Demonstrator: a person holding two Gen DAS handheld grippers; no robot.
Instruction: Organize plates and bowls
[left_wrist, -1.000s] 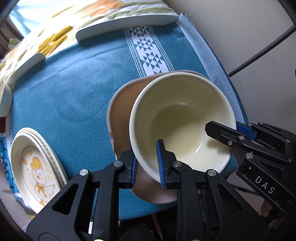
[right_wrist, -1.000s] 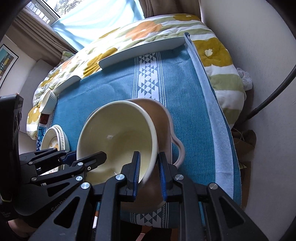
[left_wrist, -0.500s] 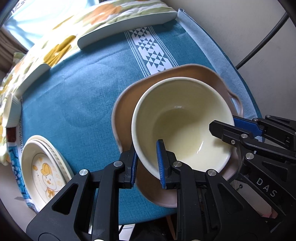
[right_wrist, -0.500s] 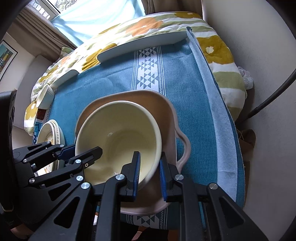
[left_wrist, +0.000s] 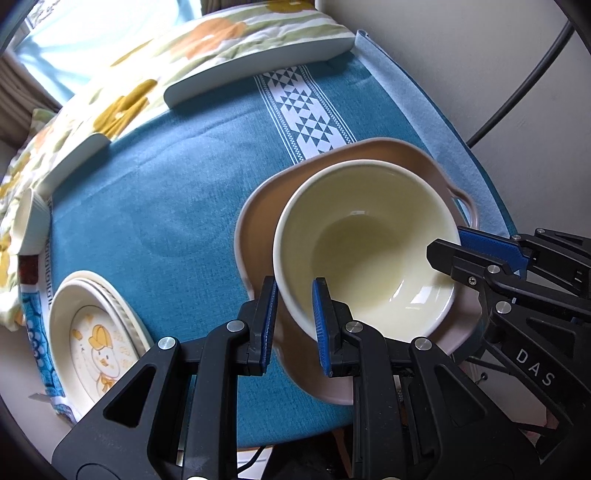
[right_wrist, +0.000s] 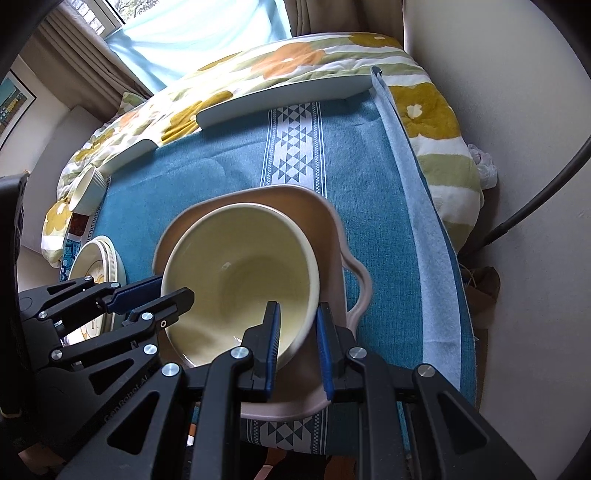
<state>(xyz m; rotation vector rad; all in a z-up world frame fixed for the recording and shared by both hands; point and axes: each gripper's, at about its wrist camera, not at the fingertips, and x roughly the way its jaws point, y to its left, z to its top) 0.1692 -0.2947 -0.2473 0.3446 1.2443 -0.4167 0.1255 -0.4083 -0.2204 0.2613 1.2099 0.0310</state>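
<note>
A cream bowl (left_wrist: 364, 240) sits inside a pink handled dish (left_wrist: 258, 214) on the blue cloth; both also show in the right wrist view, the bowl (right_wrist: 240, 266) inside the dish (right_wrist: 325, 229). My left gripper (left_wrist: 293, 291) straddles the bowl's near rim, one finger inside and one outside, with a small gap to the rim. My right gripper (right_wrist: 297, 317) straddles the opposite rim the same way. A stack of cream plates with a duck picture (left_wrist: 92, 332) lies at the left.
A small white ribbed cup (right_wrist: 86, 192) stands at the far left edge. Two pale flat boards (left_wrist: 255, 66) lie along the far edge against a flowered quilt (right_wrist: 288, 59). A wall and a black cable (left_wrist: 517, 88) are on the right.
The bowl and pink dish have come down from a tilt and now sit level on the cloth. Both grippers' jaws have widened slightly around the bowl's rim.
</note>
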